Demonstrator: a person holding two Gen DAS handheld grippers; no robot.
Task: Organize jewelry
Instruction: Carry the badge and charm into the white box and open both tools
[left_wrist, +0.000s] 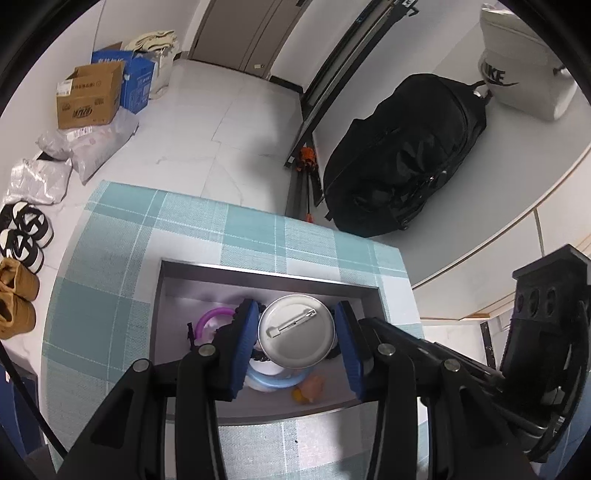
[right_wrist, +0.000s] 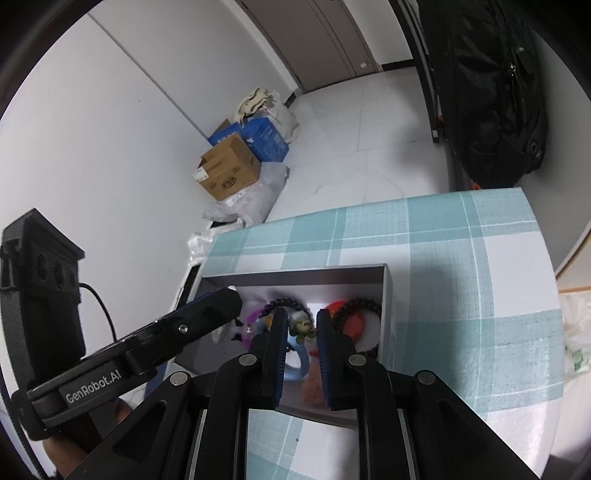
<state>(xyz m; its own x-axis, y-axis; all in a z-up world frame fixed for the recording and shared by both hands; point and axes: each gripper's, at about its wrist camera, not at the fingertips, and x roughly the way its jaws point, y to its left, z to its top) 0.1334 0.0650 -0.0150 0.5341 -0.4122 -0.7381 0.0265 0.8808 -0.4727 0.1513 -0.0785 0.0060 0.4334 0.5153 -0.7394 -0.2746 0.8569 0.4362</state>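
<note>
Left wrist view: left gripper (left_wrist: 297, 332), jaws wide, straddles the round silver pin badge (left_wrist: 296, 331) lying face-down in the grey tray (left_wrist: 269, 272); right gripper (right_wrist: 301, 328), narrower, brackets a small green figurine (right_wrist: 302, 327).

White walls (right_wrist: 92, 129), pale tiled floor (left_wrist: 229, 110), closed door (left_wrist: 243, 33)

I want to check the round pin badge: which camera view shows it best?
The left wrist view: the pin badge lies back-up between the left gripper fingers, clasp visible. The right wrist view does not show it clearly.
</note>
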